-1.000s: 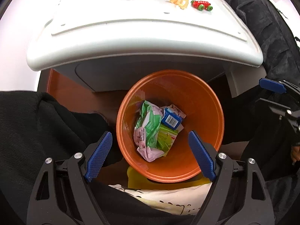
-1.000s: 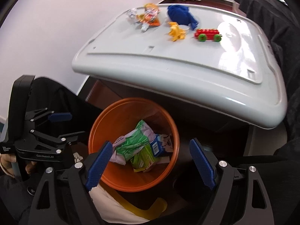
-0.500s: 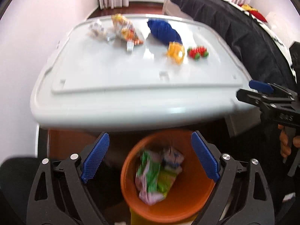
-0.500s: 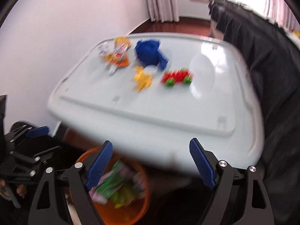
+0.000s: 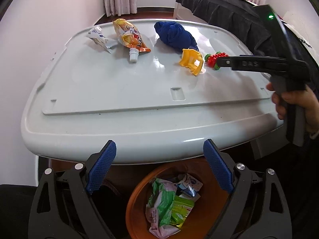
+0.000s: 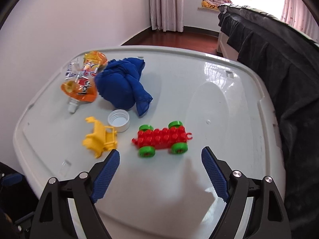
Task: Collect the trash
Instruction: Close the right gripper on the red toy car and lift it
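Note:
An orange bin (image 5: pixel 137 199) under the table's front edge holds several wrappers (image 5: pixel 165 203). On the white table (image 5: pixel 119 91) lie an orange drink pouch (image 5: pixel 129 36) (image 6: pixel 85 81), a crumpled white wrapper (image 5: pixel 99 37) (image 6: pixel 72 67) and a white bottle cap (image 6: pixel 119 120). My left gripper (image 5: pixel 159 163) is open and empty above the bin, at the table's near edge. My right gripper (image 6: pixel 159 171) is open and empty over the table, just short of the red toy car (image 6: pixel 162 139); it also shows in the left wrist view (image 5: pixel 259 63).
A blue cloth (image 6: pixel 123 83) (image 5: pixel 175 34), a yellow toy (image 6: pixel 100 139) (image 5: pixel 191 60) and the red toy car (image 5: pixel 214 58) lie on the table. A dark-covered bed (image 6: pixel 279 55) runs along the right. A white wall (image 6: pixel 59 20) stands left.
Both grippers have risen and tilted up from the bin toward the table top. My right gripper has moved forward over the table toward the toys. Both stay open and empty.

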Demonstrator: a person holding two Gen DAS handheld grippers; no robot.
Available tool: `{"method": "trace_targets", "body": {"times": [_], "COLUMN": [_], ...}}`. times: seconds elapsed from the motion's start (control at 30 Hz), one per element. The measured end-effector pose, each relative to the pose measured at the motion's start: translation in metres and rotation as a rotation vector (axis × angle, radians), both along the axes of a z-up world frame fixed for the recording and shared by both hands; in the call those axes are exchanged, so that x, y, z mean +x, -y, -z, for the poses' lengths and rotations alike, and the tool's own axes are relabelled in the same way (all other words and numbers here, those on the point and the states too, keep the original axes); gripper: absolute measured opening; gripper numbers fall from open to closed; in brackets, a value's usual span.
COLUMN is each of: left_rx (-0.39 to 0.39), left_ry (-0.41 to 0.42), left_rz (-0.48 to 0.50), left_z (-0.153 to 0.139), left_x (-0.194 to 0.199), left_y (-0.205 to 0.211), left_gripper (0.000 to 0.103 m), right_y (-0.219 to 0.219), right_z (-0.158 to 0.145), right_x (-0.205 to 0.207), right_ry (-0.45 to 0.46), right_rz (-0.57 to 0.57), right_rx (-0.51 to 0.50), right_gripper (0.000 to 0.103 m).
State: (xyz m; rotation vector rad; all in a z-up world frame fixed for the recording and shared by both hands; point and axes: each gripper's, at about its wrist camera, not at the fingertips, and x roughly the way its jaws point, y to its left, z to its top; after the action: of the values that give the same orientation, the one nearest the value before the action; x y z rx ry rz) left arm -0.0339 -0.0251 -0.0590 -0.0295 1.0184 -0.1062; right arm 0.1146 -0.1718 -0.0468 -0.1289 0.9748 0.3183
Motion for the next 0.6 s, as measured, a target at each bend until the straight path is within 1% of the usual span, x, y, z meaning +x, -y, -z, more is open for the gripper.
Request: {"method": "trace_targets", "body": {"times": [0.13, 0.27, 0.37, 0.4, 0.43, 0.47, 0.6], "left_rx": [-0.025, -0.036, -0.036, -0.036, -0.038, -0.04, -0.031], "left_ry": [-0.009, -0.019, -0.022, -0.022, -0.022, -0.024, -0.019], "left_rz": [-0.001, 0.01, 0.018, 0.018, 0.02, 0.022, 0.027], "left_z": [0.002, 0.003, 0.005, 0.005, 0.005, 0.006, 0.005], "left_x": [0.003, 0.005, 0.006, 0.006, 0.007, 0.007, 0.006], "left_y": [-0.001, 0.001, 0.003, 0.003, 0.003, 0.003, 0.005], "left_gripper": [0.087, 0.087, 0.087, 0.087, 0.087, 0.087, 0.087], "right_y": [-0.007, -0.01, -0.01, -0.01, -0.011, -0.012, -0.015], "right_z": [0.007, 0.018, 0.023, 0.022, 0.022, 0.021, 0.02], "right_x": [0.012, 0.025, 0.03, 0.031, 0.032, 0.033, 0.029], "right_ry": [-0.002, -0.022, -0.039, -0.039, -0.036, -0.032, -0.022], "right_rz": [-0.009, -0.013, -0.013, -0.019, -0.021, -0.021, -0.017], "right_rx": [-0.009, -0.038, -0.022, -0.019, -0.026, -0.029, -0.037], "right_gripper": [0.089, 0.089, 0.088, 0.083, 0.081, 0.075, 0.074]}}
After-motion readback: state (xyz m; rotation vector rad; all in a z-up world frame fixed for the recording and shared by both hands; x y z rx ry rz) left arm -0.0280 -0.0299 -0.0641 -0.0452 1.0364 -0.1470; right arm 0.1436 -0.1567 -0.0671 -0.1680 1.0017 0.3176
